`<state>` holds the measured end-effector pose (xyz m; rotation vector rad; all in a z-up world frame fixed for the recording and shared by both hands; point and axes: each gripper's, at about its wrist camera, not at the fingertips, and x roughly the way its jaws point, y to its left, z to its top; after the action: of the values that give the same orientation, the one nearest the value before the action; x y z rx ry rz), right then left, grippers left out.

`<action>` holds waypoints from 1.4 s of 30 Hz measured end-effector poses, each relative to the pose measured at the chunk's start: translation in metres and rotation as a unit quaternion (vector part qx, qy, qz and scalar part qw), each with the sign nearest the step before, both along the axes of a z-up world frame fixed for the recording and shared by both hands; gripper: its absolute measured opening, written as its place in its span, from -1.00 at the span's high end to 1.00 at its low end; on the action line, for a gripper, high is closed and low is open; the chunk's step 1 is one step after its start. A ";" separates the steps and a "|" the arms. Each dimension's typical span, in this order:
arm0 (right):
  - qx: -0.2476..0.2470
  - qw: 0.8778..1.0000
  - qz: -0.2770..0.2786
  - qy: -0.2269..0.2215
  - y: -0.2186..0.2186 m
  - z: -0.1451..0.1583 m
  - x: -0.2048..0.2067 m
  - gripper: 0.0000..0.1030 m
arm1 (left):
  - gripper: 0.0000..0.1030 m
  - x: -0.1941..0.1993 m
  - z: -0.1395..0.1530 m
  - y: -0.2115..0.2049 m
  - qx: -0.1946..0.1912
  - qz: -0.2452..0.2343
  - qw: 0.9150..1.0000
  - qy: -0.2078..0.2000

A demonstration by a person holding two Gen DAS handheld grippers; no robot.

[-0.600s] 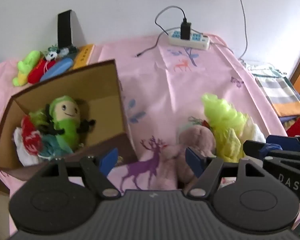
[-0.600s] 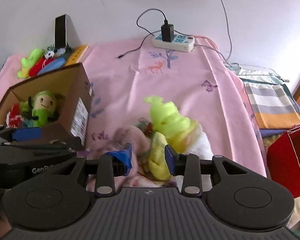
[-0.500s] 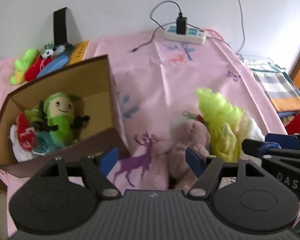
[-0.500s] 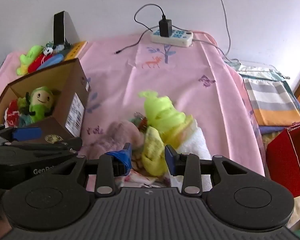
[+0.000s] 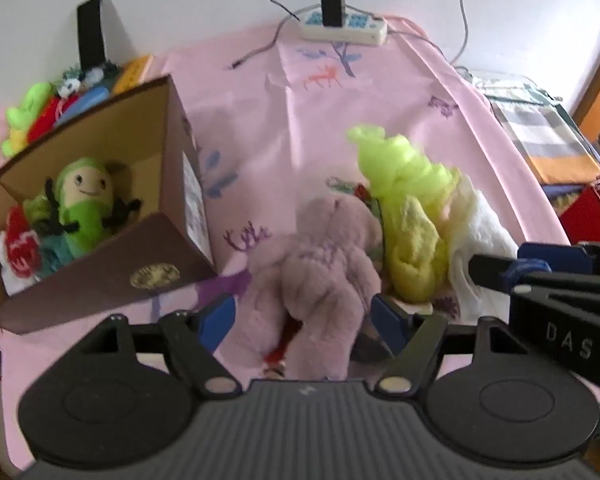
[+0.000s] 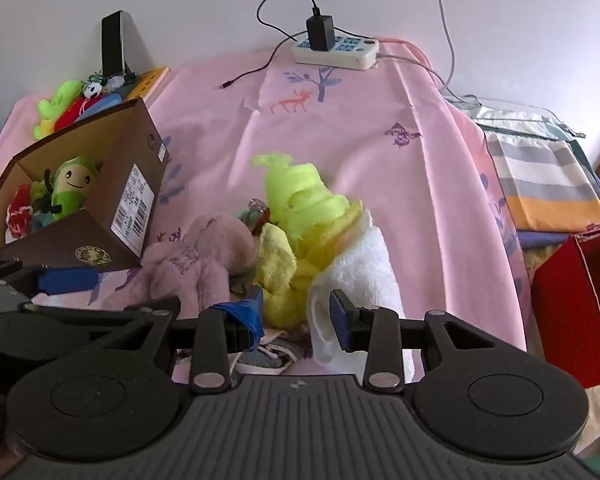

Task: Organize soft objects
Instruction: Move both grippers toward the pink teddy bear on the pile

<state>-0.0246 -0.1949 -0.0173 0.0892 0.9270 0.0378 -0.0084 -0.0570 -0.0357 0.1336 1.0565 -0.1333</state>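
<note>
Left black plastic hand-held gripper [image 5: 302, 316]: ribbed grey-black body, two round discs, silver screws, blue fingertip pads [image 5: 217, 317]. Right black plastic hand-held gripper [image 6: 296, 314] matches it, with blue pads [image 6: 337, 314]; white letters "DAS" mark its side.

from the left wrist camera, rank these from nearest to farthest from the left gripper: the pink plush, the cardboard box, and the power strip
1. pink plush, right between the open fingers of the left gripper.
2. cardboard box, off to the left on the pink cloth.
3. power strip, far back by the wall.
</note>
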 end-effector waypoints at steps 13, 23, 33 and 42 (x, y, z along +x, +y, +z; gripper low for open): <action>0.011 0.999 -0.008 0.034 0.000 -0.003 -0.007 0.62 | -0.44 -0.011 -0.013 -0.008 -0.019 -0.032 0.999 0.039; 0.021 0.997 -0.062 0.035 0.011 0.001 -0.025 0.62 | -0.44 -0.020 -0.018 -0.001 -0.009 -0.083 0.995 0.053; 0.025 0.995 -0.092 0.035 0.024 -0.005 -0.042 0.62 | -0.44 -0.033 -0.022 0.006 -0.001 -0.115 0.992 0.052; 0.025 0.994 -0.094 0.043 0.030 -0.012 -0.045 0.67 | -0.44 -0.036 -0.028 0.006 0.009 -0.125 0.990 0.065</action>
<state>-0.0699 -0.1647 -0.0296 0.2260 1.0013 -0.1176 -0.0444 -0.0509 -0.0640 0.2764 1.1682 -0.3625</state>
